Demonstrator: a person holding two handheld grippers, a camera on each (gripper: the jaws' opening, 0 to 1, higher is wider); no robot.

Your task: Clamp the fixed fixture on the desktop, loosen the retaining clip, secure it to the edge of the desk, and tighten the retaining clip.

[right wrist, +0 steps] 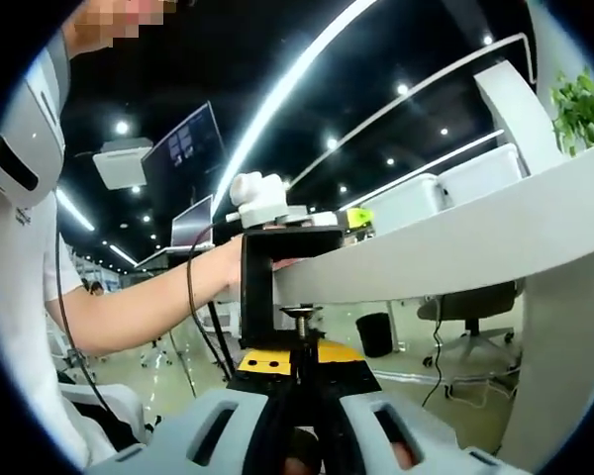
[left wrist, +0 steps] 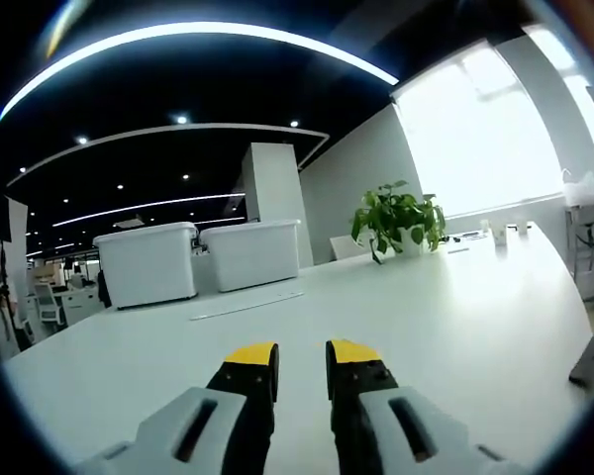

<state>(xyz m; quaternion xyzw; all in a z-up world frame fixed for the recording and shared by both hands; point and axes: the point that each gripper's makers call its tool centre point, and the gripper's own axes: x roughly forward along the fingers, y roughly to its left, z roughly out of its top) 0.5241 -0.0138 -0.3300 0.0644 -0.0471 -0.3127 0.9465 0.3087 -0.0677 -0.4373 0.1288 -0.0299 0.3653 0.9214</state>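
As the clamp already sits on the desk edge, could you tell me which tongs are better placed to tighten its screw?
The right tongs. They sit directly beneath the black clamp hooked on the desk edge, closed around its screw. The left tongs hover over the bare desktop, slightly parted, away from the screw.

Left gripper view: low over desk (left wrist: 455, 297), facing along it toward plant (left wrist: 398, 220). Right gripper view: below desk edge, close to clamp (right wrist: 275, 287), looking up. Shared: desk, plant.
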